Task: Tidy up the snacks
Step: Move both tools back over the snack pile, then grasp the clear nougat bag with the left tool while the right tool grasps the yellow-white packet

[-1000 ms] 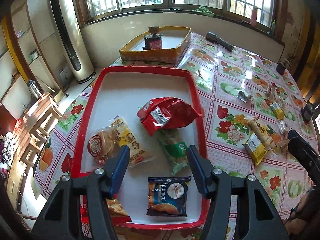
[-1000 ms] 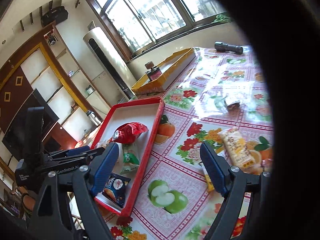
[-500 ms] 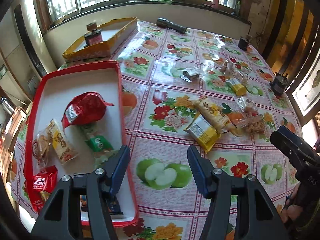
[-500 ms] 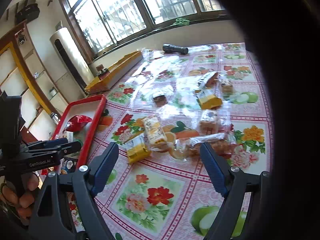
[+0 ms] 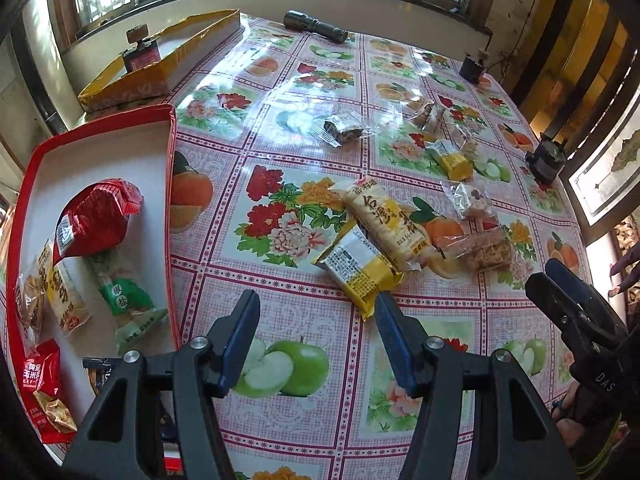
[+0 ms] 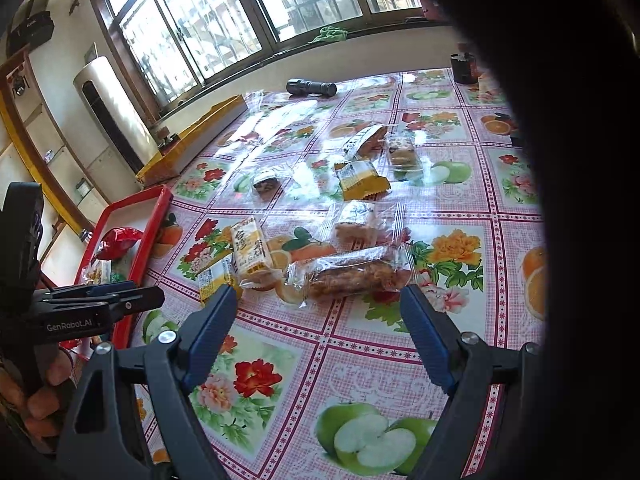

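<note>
So the left tool (image 5: 316, 312) is held spread wide with nothing between its blue pads, hovering just above the flowery oilcloth worktop (image 5: 304, 420), and a yellow snack packet (image 5: 358, 270) sits right by the tip of its right-side finger, though contact can't be made out. A long yellow rice cracker pack (image 5: 386, 220) is lying against that packet, with a clear-wrapped pastry (image 5: 478, 250) just beside it. The red tray (image 5: 173, 184) is off on the left side of the worktop, already loaded with a red chip bag (image 5: 94, 216), a green-labelled packet (image 5: 124, 292) and a few more snacks along its near edge. The right tool (image 6: 318, 300) is also kept wide and empty, pointed at the same clear-wrapped pastry (image 6: 352, 274), which is seen just past its fingertips. More small packets are scattered further back, and a black flashlight (image 5: 314, 26) is lying near the window edge, next to a yellow cardboard box lid (image 5: 160, 60).
</note>
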